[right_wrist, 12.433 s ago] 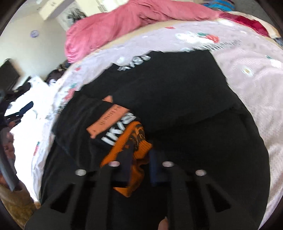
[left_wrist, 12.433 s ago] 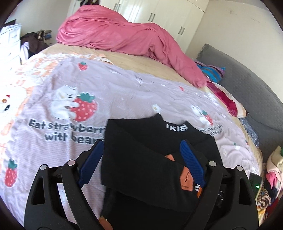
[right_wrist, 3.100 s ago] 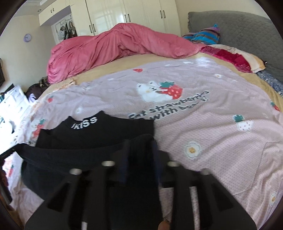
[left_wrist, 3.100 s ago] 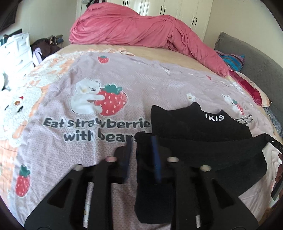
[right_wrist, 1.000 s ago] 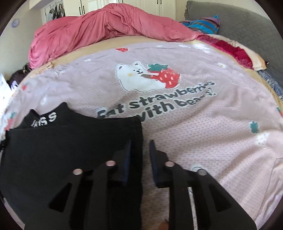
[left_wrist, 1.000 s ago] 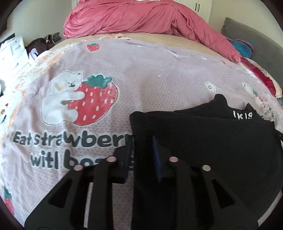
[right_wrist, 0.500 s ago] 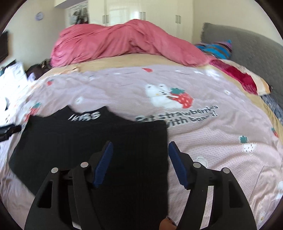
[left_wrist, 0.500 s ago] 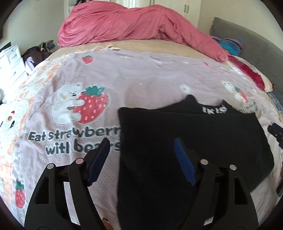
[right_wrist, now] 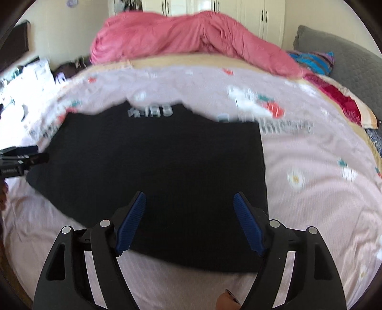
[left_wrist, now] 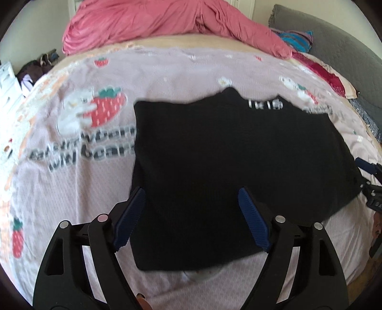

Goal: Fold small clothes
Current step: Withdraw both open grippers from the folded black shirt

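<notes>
A black garment [left_wrist: 226, 155] with white collar lettering lies folded flat on the pink strawberry-print bedspread [left_wrist: 71, 178]. In the right wrist view the same garment [right_wrist: 155, 167] fills the middle. My left gripper [left_wrist: 191, 217] hovers above the garment's near left part, its jaws opening wide, nothing between the blue pads. My right gripper [right_wrist: 189, 219] hangs over the near right part, jaws likewise opening, holding nothing. The right gripper's tips [left_wrist: 368, 176] show at the left view's right edge; the left gripper's tips [right_wrist: 21, 157] show at the right view's left edge.
A rumpled pink duvet [left_wrist: 167, 21] lies across the far end of the bed. A grey headboard [left_wrist: 334, 40], a striped cloth [left_wrist: 296, 38] and a red pillow [left_wrist: 324, 74] sit at the right. White drawers [left_wrist: 7, 81] and dark clothes [left_wrist: 33, 69] stand at the left.
Both grippers, shut on the garment's folded edge a second ago, have let go and spread wide. Both have pulled back toward the near edge; the garment now lies flat.
</notes>
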The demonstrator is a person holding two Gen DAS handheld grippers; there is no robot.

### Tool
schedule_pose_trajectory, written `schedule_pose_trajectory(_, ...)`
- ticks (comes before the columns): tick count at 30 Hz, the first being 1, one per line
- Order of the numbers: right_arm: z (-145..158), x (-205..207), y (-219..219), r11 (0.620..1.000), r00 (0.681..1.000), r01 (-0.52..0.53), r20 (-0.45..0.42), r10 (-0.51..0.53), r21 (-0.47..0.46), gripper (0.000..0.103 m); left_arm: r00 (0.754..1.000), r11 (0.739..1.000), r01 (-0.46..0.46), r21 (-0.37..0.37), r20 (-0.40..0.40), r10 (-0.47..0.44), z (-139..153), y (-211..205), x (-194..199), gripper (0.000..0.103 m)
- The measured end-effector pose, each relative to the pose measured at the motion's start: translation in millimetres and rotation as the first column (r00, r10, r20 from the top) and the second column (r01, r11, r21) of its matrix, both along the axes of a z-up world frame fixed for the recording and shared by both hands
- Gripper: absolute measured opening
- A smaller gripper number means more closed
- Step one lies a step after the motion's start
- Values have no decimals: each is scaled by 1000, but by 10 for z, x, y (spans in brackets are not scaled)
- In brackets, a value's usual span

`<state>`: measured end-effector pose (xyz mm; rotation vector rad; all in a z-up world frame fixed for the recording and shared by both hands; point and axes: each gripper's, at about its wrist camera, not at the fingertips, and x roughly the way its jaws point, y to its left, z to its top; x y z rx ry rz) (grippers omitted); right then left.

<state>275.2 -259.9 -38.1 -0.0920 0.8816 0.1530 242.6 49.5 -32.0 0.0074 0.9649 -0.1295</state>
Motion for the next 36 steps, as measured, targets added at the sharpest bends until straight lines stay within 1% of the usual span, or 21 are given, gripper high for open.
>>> schedule_pose_trajectory(1,-74,-32,-10,1000,999,13,-31,-13,-10,76,1000,1000,1,1,-6,-1,-26,-2,-31,73)
schedule_pose_trajectory(3,-128,-109,-54,1000,998,29,-48,-29,-2,81,1000,1000,0,8,-10,0,-71,-3,-100,76)
schedule_pose_trajectory(6,-179,-198,-156,997,996,54,-75,-50,49,81,1000,1000,-13,-13,-13,13,-82,48,-178,76)
schedule_pose_trajectory(8,-205,-263,-204,996,995,67,-81,-61,64,81,1000,999,-21,-33,-18,21,-85,84,-219,76)
schedule_pose_trajectory(15,-160,-396,-195,995,997,66,-53,-62,75,81,999,998,-37,-43,-27,36,-97,174,-382,79)
schedule_pose_trajectory(16,-151,-407,-200,994,997,67,-49,-63,81,82,999,998,-41,-45,-27,40,-93,191,-398,79)
schedule_pose_trajectory(18,-126,-438,-205,992,997,66,-40,-62,109,88,998,997,-53,-53,-27,51,-86,247,-444,79)
schedule_pose_trajectory(21,-86,-502,-199,987,998,65,-24,-62,147,89,997,996,-69,-52,-23,68,-71,320,-506,79)
schedule_pose_trajectory(23,-52,-528,-180,986,998,57,-5,-57,154,89,997,995,-77,-57,-23,76,-66,358,-535,82)
schedule_pose_trajectory(25,-13,-554,-150,985,999,46,19,-50,163,92,996,995,-83,-61,-24,82,-59,395,-566,86)
schedule_pose_trajectory(27,18,-588,-121,984,998,38,42,-45,172,95,996,994,-89,-56,-20,88,-43,428,-607,88)
schedule_pose_trajectory(30,46,-626,-70,984,997,23,66,-35,176,96,995,993,-95,-66,-17,94,-15,480,-656,93)
schedule_pose_trajectory(33,66,-674,0,982,997,-8,78,-7,189,97,994,990,-106,-93,-9,105,30,560,-719,93)
schedule_pose_trajectory(36,78,-705,84,984,996,-27,85,11,179,97,993,988,-119,-103,0,119,65,629,-769,94)
